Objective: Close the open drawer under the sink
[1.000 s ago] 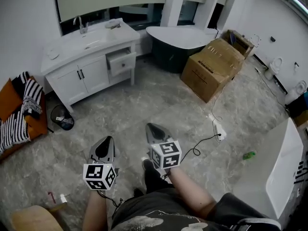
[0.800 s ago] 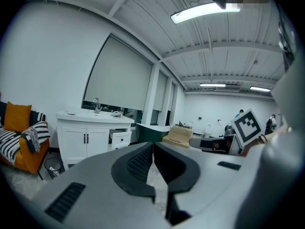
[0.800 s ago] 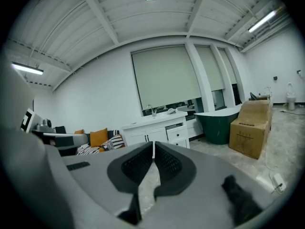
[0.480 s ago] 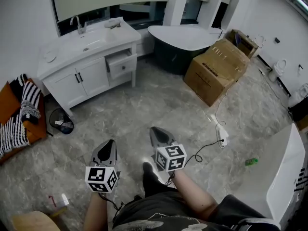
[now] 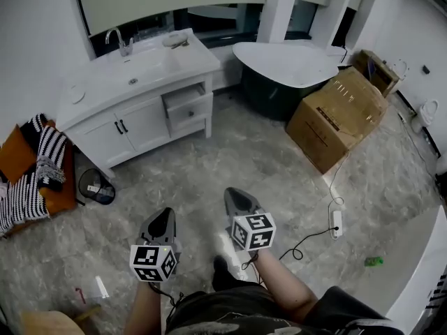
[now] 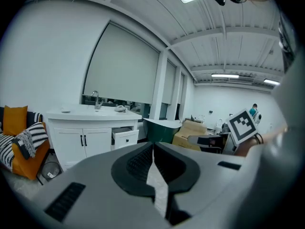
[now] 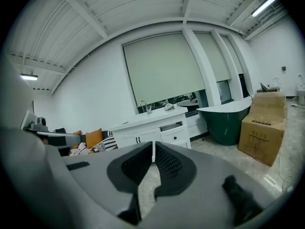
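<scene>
Left gripper (image 5: 163, 216) and right gripper (image 5: 236, 197) hang over the grey marbled floor (image 5: 230, 155), jaws shut on nothing. The white vanity cabinet (image 5: 133, 128) has drawn nearer than a second ago. Its small open white drawer (image 5: 190, 107), at the cabinet's right end, still lies well ahead, so I judge the approach unfinished.

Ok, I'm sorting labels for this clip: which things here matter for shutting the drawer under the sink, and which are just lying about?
For the job: open drawer, sink cabinet, left tool, right tool.
Lying about: cardboard box, bathtub, bin, power strip, striped blanket.
</scene>
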{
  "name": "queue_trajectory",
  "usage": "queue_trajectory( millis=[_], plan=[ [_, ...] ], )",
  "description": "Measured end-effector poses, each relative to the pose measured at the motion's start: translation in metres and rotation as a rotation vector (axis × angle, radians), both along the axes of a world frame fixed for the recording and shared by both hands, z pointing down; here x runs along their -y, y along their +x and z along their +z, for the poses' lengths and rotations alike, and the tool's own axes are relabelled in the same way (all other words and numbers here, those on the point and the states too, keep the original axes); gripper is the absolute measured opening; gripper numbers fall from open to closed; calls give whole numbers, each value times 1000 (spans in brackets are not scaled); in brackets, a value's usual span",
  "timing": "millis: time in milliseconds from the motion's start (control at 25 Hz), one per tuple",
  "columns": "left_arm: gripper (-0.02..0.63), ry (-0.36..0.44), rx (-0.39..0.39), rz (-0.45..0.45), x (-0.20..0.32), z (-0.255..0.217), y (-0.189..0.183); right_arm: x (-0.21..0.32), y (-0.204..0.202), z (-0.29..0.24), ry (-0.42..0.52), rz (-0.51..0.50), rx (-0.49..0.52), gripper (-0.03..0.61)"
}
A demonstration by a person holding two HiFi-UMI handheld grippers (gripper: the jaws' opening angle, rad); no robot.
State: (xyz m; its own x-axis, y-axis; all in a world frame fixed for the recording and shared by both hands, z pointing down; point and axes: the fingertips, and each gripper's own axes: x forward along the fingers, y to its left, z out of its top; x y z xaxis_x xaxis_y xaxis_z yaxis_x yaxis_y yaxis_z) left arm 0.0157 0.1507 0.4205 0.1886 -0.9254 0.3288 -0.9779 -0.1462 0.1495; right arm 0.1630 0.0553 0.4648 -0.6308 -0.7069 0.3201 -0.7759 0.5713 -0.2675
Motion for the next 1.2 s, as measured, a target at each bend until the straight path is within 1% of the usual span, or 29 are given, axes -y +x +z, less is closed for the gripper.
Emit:
queue_trajectory(
  millis=[200,440,680,880,1080,1200],
  plan=[
    [20,-3,-20,-64,37,-1,-15,36,-10,9,-21,-38,9,32],
    [20,2,11,-75,66,-4,-26,67,-16,9,-22,-53,5,32],
    [20,-8,15,-47,104,6,-47,99,-26,16,-41,-11,-5,32],
    [20,-7,-8,-11,149,16,-69,138,-40,17,-29,13,-37,32],
    [20,-22,-37,32,205,28,-99,187,-65,22,-38,67,-52,34],
    [20,-38,-37,51,234,35,-121,212,-86,27,-51,88,-58,34]
  ],
)
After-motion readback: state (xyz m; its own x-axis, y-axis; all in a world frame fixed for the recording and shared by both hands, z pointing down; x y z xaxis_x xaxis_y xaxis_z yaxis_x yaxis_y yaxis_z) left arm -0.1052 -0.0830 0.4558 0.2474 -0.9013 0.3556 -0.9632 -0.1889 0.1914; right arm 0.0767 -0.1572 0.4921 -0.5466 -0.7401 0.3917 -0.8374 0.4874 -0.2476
